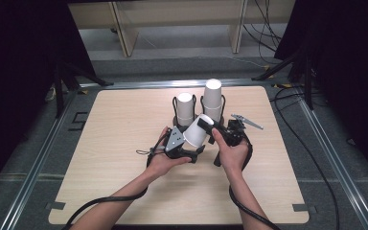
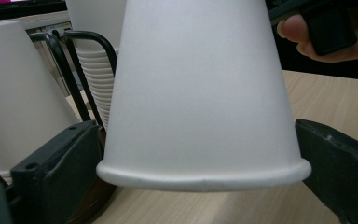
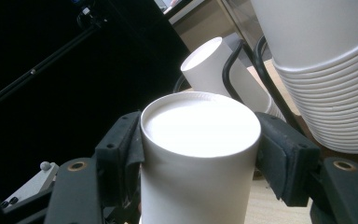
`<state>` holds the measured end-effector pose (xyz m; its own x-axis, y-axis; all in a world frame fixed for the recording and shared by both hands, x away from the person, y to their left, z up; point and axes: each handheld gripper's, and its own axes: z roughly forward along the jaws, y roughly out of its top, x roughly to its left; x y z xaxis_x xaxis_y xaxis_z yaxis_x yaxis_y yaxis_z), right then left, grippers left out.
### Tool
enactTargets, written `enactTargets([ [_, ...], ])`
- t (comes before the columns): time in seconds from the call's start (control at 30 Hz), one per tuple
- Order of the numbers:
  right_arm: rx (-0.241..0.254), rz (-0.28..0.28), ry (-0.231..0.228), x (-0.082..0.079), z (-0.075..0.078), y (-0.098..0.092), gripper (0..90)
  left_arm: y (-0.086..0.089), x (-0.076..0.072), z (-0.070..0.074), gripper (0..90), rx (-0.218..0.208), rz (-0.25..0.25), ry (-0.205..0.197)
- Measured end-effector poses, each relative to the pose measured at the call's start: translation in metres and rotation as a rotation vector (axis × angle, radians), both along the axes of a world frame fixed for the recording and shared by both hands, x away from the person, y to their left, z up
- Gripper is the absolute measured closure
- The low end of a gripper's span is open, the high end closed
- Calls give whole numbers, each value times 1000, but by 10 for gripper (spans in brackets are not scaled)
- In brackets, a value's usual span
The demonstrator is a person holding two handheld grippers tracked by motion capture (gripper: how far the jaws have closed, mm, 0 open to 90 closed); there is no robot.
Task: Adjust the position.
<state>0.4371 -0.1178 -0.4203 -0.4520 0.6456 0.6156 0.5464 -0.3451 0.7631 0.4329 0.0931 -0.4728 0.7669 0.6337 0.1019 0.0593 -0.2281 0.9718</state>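
Handover of the paper cup (image 1: 199, 130) is the step in hand: the cup lies tilted above the surface (image 1: 115, 143), just in front of the two stacks of cups in the black wire holder (image 1: 199, 106), with the right gripper (image 3: 200, 140) clenched on its closed base end. The left gripper (image 2: 200, 154) straddles the rim end, its jaws released, with a small gap showing on each side. Judged next: close the left jaws squarely below the rolled rim, gently enough not to crush the wall, before the right jaws let go.
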Motion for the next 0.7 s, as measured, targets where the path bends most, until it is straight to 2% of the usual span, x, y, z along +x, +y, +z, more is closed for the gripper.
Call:
enactTargets([
  [0.1,3,0,4,0,0,0,360,1,0,1,89,-2,-3,-10],
  [0.23,11,3,-2,0,0,0,359,1,0,1,114,-3,-8,-12],
  [0.3,9,-3,15,-1,1,0,359,0,0,1,122,-2,-8,-12],
  [0.47,3,-5,-1,0,0,-1,350,1,-2,3,160,7,-15,-19],
  [0.5,22,-3,14,-1,1,-1,346,1,-2,3,171,7,-16,-21],
  [0.6,13,-6,-12,0,1,-3,333,2,-2,5,216,14,-18,-22],
  [0.67,19,-7,-1,-1,1,-2,332,2,-2,5,224,18,-19,-22],
  [0.7,10,-2,-18,0,1,-2,330,3,-2,5,232,21,-19,-22],
])
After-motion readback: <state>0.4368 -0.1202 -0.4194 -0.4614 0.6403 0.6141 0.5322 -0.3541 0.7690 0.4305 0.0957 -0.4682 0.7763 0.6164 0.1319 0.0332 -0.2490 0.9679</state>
